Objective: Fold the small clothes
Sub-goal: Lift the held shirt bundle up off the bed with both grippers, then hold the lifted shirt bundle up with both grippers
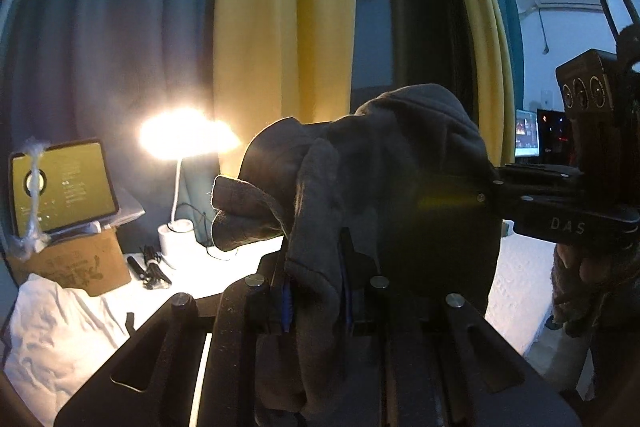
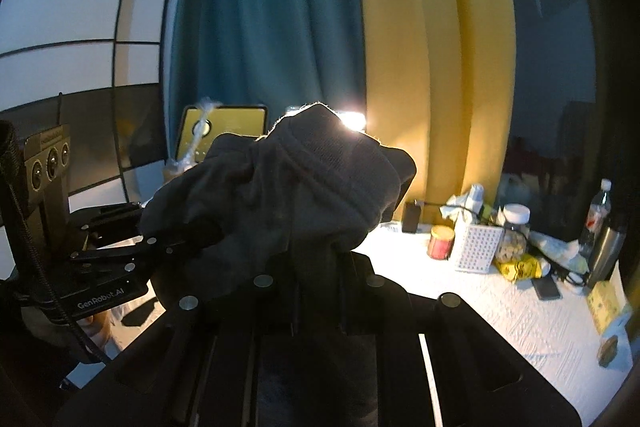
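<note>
A dark grey small garment [image 1: 360,163] hangs bunched in the air between both grippers, above the white table. My left gripper [image 1: 316,291] is shut on a fold of it that drapes down between the fingers. My right gripper [image 2: 316,267] is shut on another part of the same garment [image 2: 304,187], whose ribbed hem stands up in front of the lamp. Each gripper shows in the other's view: the right one [image 1: 492,195] enters from the right, the left one [image 2: 176,247] from the left. The garment hides the fingertips.
A white textured table [image 2: 500,307] lies below. A lit desk lamp [image 1: 180,139], a tablet [image 1: 60,187] on a cardboard box [image 1: 80,263] and white cloth [image 1: 52,339] sit at the left. Jars, a white basket [image 2: 480,247] and bottles [image 2: 598,215] crowd the right. Teal and yellow curtains hang behind.
</note>
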Tool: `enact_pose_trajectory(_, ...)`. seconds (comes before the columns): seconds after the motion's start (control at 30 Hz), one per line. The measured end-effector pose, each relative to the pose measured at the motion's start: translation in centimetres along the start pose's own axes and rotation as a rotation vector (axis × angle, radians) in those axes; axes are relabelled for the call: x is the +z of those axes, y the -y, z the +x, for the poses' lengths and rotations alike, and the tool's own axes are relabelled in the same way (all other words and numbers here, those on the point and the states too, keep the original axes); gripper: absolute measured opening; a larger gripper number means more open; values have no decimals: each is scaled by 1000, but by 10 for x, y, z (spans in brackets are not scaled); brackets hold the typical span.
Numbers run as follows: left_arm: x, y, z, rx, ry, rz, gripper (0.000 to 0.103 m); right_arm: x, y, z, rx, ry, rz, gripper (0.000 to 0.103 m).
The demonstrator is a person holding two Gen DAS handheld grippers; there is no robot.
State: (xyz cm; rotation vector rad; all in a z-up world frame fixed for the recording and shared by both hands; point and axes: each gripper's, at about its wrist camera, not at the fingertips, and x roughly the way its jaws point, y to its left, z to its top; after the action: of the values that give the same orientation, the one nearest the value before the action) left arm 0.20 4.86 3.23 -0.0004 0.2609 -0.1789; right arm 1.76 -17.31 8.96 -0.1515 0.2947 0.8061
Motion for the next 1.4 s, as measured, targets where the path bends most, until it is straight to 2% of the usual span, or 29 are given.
enact_pose_trajectory(0.13, 6, -2, -16, 43, 43, 25, 16, 10, -13, -6, 15, 24, -33, 15)
enact_pose_trajectory(0.43, 17, -27, -43, 81, 123, -9, 16, 37, -42, -12, 71, 79, -107, 15)
enact_pose_trajectory(0.63, 18, -48, -59, 132, 145, -21, 16, 50, -65, -9, 126, 107, -148, 14)
enact_pose_trajectory(0.93, 19, -83, -94, 205, 138, -33, 16, 60, -99, 2, 224, 129, -181, 14)
enact_pose_trajectory(1.1, 13, -94, -110, 237, 99, -48, 16, 58, -115, 2, 273, 127, -196, 14)
enact_pose_trajectory(1.4, -2, -103, -105, 262, 48, -93, 16, 45, -126, 13, 306, 80, -183, 14)
